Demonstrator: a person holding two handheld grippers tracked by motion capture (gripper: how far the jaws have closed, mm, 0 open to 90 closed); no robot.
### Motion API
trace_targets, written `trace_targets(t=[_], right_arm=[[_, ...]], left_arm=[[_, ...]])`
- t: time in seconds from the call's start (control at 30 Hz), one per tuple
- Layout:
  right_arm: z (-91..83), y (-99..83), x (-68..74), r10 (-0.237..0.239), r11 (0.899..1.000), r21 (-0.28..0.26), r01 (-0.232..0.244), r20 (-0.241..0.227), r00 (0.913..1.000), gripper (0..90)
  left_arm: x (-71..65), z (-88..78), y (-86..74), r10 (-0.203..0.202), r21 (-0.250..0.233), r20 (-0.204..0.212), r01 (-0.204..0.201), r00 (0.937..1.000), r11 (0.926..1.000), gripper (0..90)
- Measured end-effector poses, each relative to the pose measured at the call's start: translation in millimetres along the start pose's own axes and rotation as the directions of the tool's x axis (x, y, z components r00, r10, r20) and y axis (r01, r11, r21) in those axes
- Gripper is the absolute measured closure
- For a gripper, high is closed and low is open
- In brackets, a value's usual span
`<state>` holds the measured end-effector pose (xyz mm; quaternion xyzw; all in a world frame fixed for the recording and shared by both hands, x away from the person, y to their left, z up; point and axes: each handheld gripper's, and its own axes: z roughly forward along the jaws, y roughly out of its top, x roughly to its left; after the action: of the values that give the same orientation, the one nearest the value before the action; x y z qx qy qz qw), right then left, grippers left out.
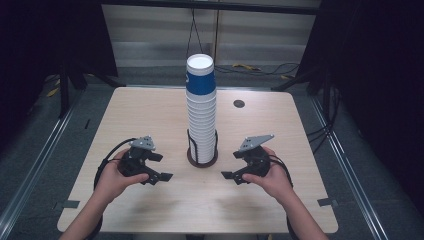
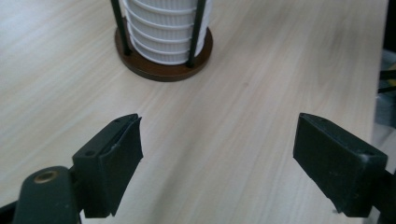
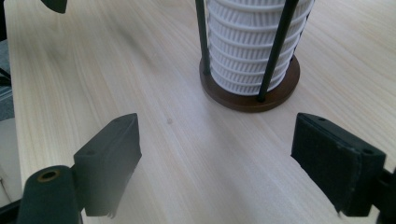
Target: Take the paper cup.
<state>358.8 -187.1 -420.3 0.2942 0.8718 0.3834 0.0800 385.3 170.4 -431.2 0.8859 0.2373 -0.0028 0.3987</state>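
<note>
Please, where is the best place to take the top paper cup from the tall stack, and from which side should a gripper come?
Probably grip the top cup on its blue wall just below the white rim, coming level from the side. It stands upside down on the stack, high above the holder's rods, so nothing blocks it. Both the left gripper and the right gripper are open and empty.

The bench (image 1: 150, 115) is evenly lit from above, while the surroundings are left dark. Soft shadows are cast beneath the grippers. Near jaws are slightly blurred in both gripper views.
</note>
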Motion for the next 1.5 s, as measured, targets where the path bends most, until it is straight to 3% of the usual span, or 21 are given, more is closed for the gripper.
trace_targets(t=[0.4,0.6,0.83,0.97,1.2,1.5], right_arm=[[-10.2,25.3,-6.1,0.005,0.999,-0.034,-0.006,-0.027,0.9996,15.2],[-16.7,42.3,-7.7,-0.021,0.999,-0.043,0.02,-0.038,0.9991,15.0],[-22.9,59.1,-14.3,-0.003,0.998,-0.067,0.0,-0.04,0.9992,15.0],[-26.2,66.2,-17.9,-0.024,0.998,-0.061,0.022,-0.03,0.9993,15.0],[-32.0,78.7,-24.3,-0.035,0.998,-0.051,0.034,-0.023,0.9991,15.0],[-41.6,102.5,-24.9,-0.062,0.995,-0.074,0.061,-0.02,0.9979,13.8]], left_arm=[[3.9,-7.6,22.5,0.013,-0.019,-0.004,-0.013,0.9999,0.9997,15.9],[5.9,-6.3,35.4,0.025,-0.029,-0.018,-0.026,0.9995,0.9993,15.9],[8.4,-9.2,50.2,0.03,-0.052,-0.028,-0.032,0.9991,0.9981,15.9],[9.5,-12.7,63.0,0.032,-0.07,-0.02,-0.033,0.9993,0.997,15.9],[9.1,-12.1,79.8,0.051,-0.065,-0.049,-0.054,0.9975,0.9964,15.9],[10.4,-7.4,95.1,0.06,-0.09,-0.031,-0.062,0.9977,0.994,16.1]])
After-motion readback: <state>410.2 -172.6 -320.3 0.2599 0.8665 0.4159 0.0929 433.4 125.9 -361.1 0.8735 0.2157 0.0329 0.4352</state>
